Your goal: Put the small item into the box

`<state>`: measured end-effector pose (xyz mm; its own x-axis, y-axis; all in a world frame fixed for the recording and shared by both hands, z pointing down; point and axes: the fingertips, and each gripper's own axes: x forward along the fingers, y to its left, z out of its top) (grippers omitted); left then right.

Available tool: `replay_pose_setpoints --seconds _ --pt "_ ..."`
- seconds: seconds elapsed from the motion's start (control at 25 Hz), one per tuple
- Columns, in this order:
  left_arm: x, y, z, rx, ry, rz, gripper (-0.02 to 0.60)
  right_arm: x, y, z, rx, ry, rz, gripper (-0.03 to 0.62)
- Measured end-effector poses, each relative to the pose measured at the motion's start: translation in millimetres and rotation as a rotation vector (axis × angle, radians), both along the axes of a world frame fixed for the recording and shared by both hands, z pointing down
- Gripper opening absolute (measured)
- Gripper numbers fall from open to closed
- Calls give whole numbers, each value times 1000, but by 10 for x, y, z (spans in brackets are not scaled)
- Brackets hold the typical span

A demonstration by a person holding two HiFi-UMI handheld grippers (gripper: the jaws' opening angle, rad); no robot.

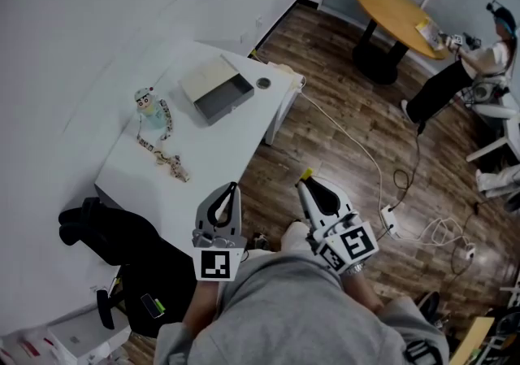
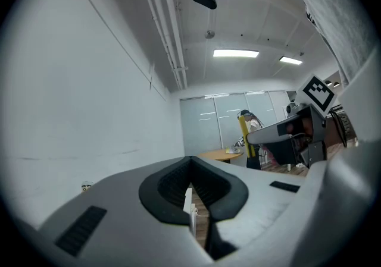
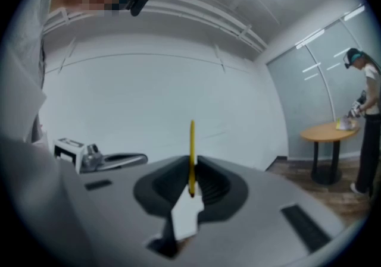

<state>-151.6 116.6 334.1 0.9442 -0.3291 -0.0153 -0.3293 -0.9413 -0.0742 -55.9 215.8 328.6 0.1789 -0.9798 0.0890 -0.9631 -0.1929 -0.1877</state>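
The right gripper [image 1: 305, 183] is pinching a thin yellow strip [image 3: 191, 156]; the left gripper [image 1: 234, 186] is resting closed, empty. Both are hovering well apart from the open box [image 1: 216, 89] on the surface [image 1: 227, 144].

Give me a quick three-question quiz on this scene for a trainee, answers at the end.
1. True or false: the box on the white table is closed.
2. Which holds the thin yellow strip: A, the left gripper, or B, the right gripper?
3. What is between the left gripper's jaws?
Key: 1 false, it is open; 2 B; 3 nothing, they are shut.
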Motion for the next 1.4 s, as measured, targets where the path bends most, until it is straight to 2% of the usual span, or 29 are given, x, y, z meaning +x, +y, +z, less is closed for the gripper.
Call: replay_pose_setpoints --seconds 0.32,0.6,1.04,1.28,1.4 --pt "-48 -163 28 -15 3 -42 31 136 -172 83 -19 -7 -20 60" --pt "36 -448 82 -1 9 -104 31 352 -555 137 -24 6 -85 61" --pt "538 -962 174 -23 -30 -198 31 878 -1223 225 -44 -12 -196 60" --pt "818 -1251 112 -27 -27 -242 31 1180 -1573 184 -54 -8 -247 61" --pt "973 -1408 89 -61 -19 -281 31 1357 -1719 178 -65 -20 -280 60"
